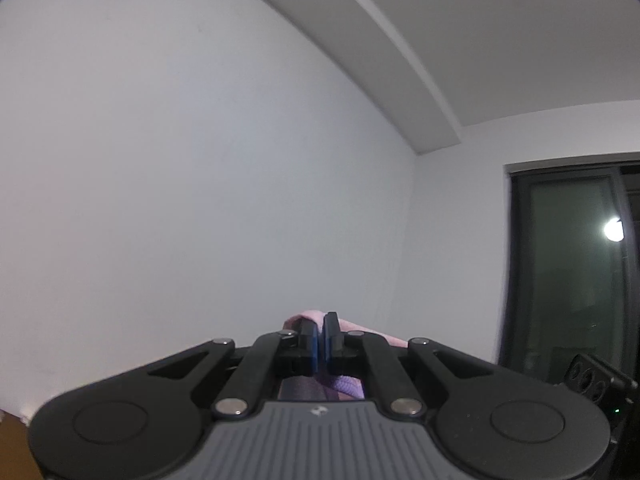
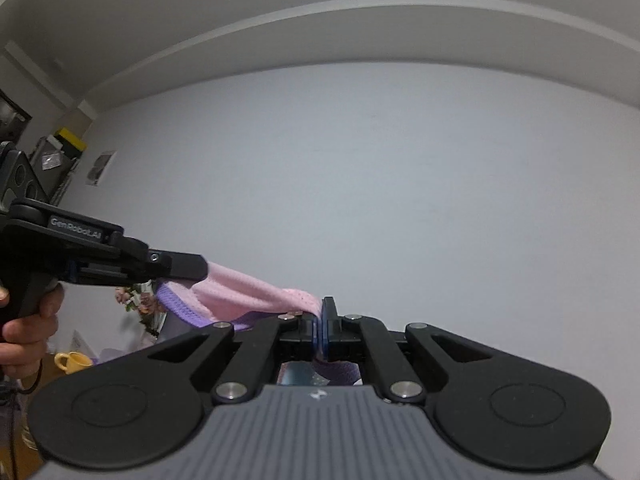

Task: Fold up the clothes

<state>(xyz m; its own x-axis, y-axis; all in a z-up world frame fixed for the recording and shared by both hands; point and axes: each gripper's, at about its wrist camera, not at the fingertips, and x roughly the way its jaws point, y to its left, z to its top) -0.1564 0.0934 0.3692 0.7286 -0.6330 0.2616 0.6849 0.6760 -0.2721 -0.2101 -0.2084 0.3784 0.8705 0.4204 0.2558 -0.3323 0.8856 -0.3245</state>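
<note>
The cloth (image 2: 248,292) is held up high, stretched from left to right between the two grippers. The left gripper (image 2: 200,268) and the right gripper (image 2: 322,328) are each pinched shut on one end

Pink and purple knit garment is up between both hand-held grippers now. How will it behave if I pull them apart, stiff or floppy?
Probably floppy: the pink garment sags between the left hand-held gripper and right hand-held gripper. Its open knit likely stretches somewhat. Likely light, since both grippers hold it by thin pinches at the edges.
</note>
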